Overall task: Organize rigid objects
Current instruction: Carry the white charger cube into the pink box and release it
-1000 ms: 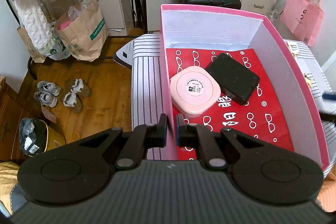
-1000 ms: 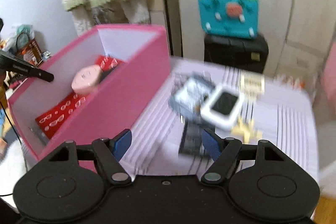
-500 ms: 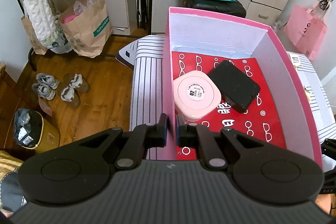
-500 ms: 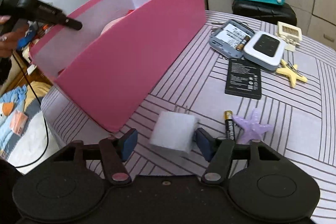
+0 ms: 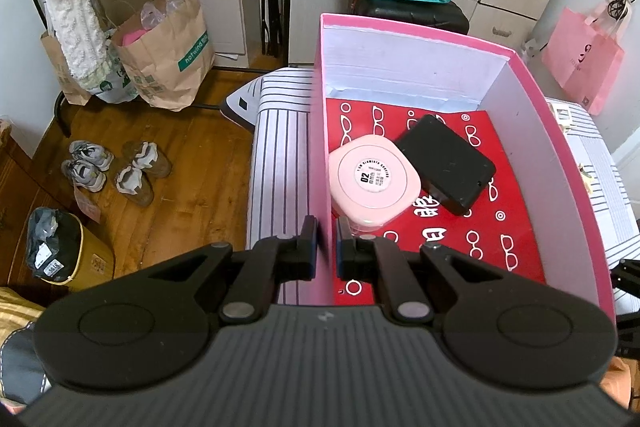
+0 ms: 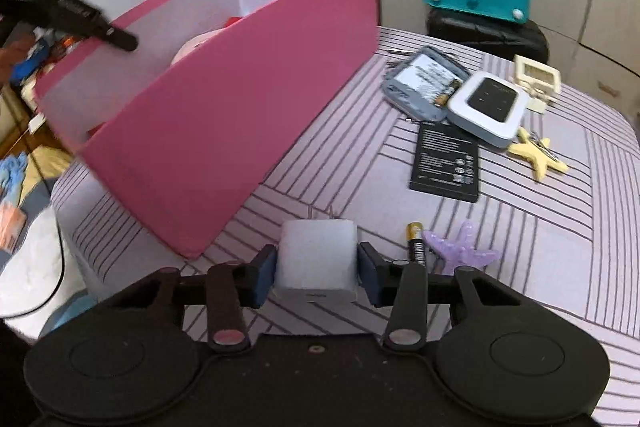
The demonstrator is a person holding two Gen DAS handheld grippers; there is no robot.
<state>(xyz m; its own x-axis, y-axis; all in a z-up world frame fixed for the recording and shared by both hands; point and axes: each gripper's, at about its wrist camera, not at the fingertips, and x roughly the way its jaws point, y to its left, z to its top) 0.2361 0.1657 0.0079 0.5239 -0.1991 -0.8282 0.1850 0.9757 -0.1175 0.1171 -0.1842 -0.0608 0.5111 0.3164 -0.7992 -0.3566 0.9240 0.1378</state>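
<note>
Here the right gripper (image 6: 316,269), fingers just closing, flanks the white charger cube (image 6: 316,261): light, rigid, slick; grip its flat sides. Left gripper (image 5: 325,247) fingers clamp the pink box (image 5: 556,163) wall.

The right gripper (image 6: 317,274) has descended from a raised position facing the pink cardboard box (image 6: 240,115) to the striped tablecloth (image 6: 500,247), where a white cube-shaped plug adapter (image 6: 316,263) now lies between its blue-padded fingers (image 6: 266,273). Its jaws have just been closing around the adapter; the left pad appears to touch it, while a slim gap shows at the right pad. The view, blurred a second ago, is now sharp.
</note>
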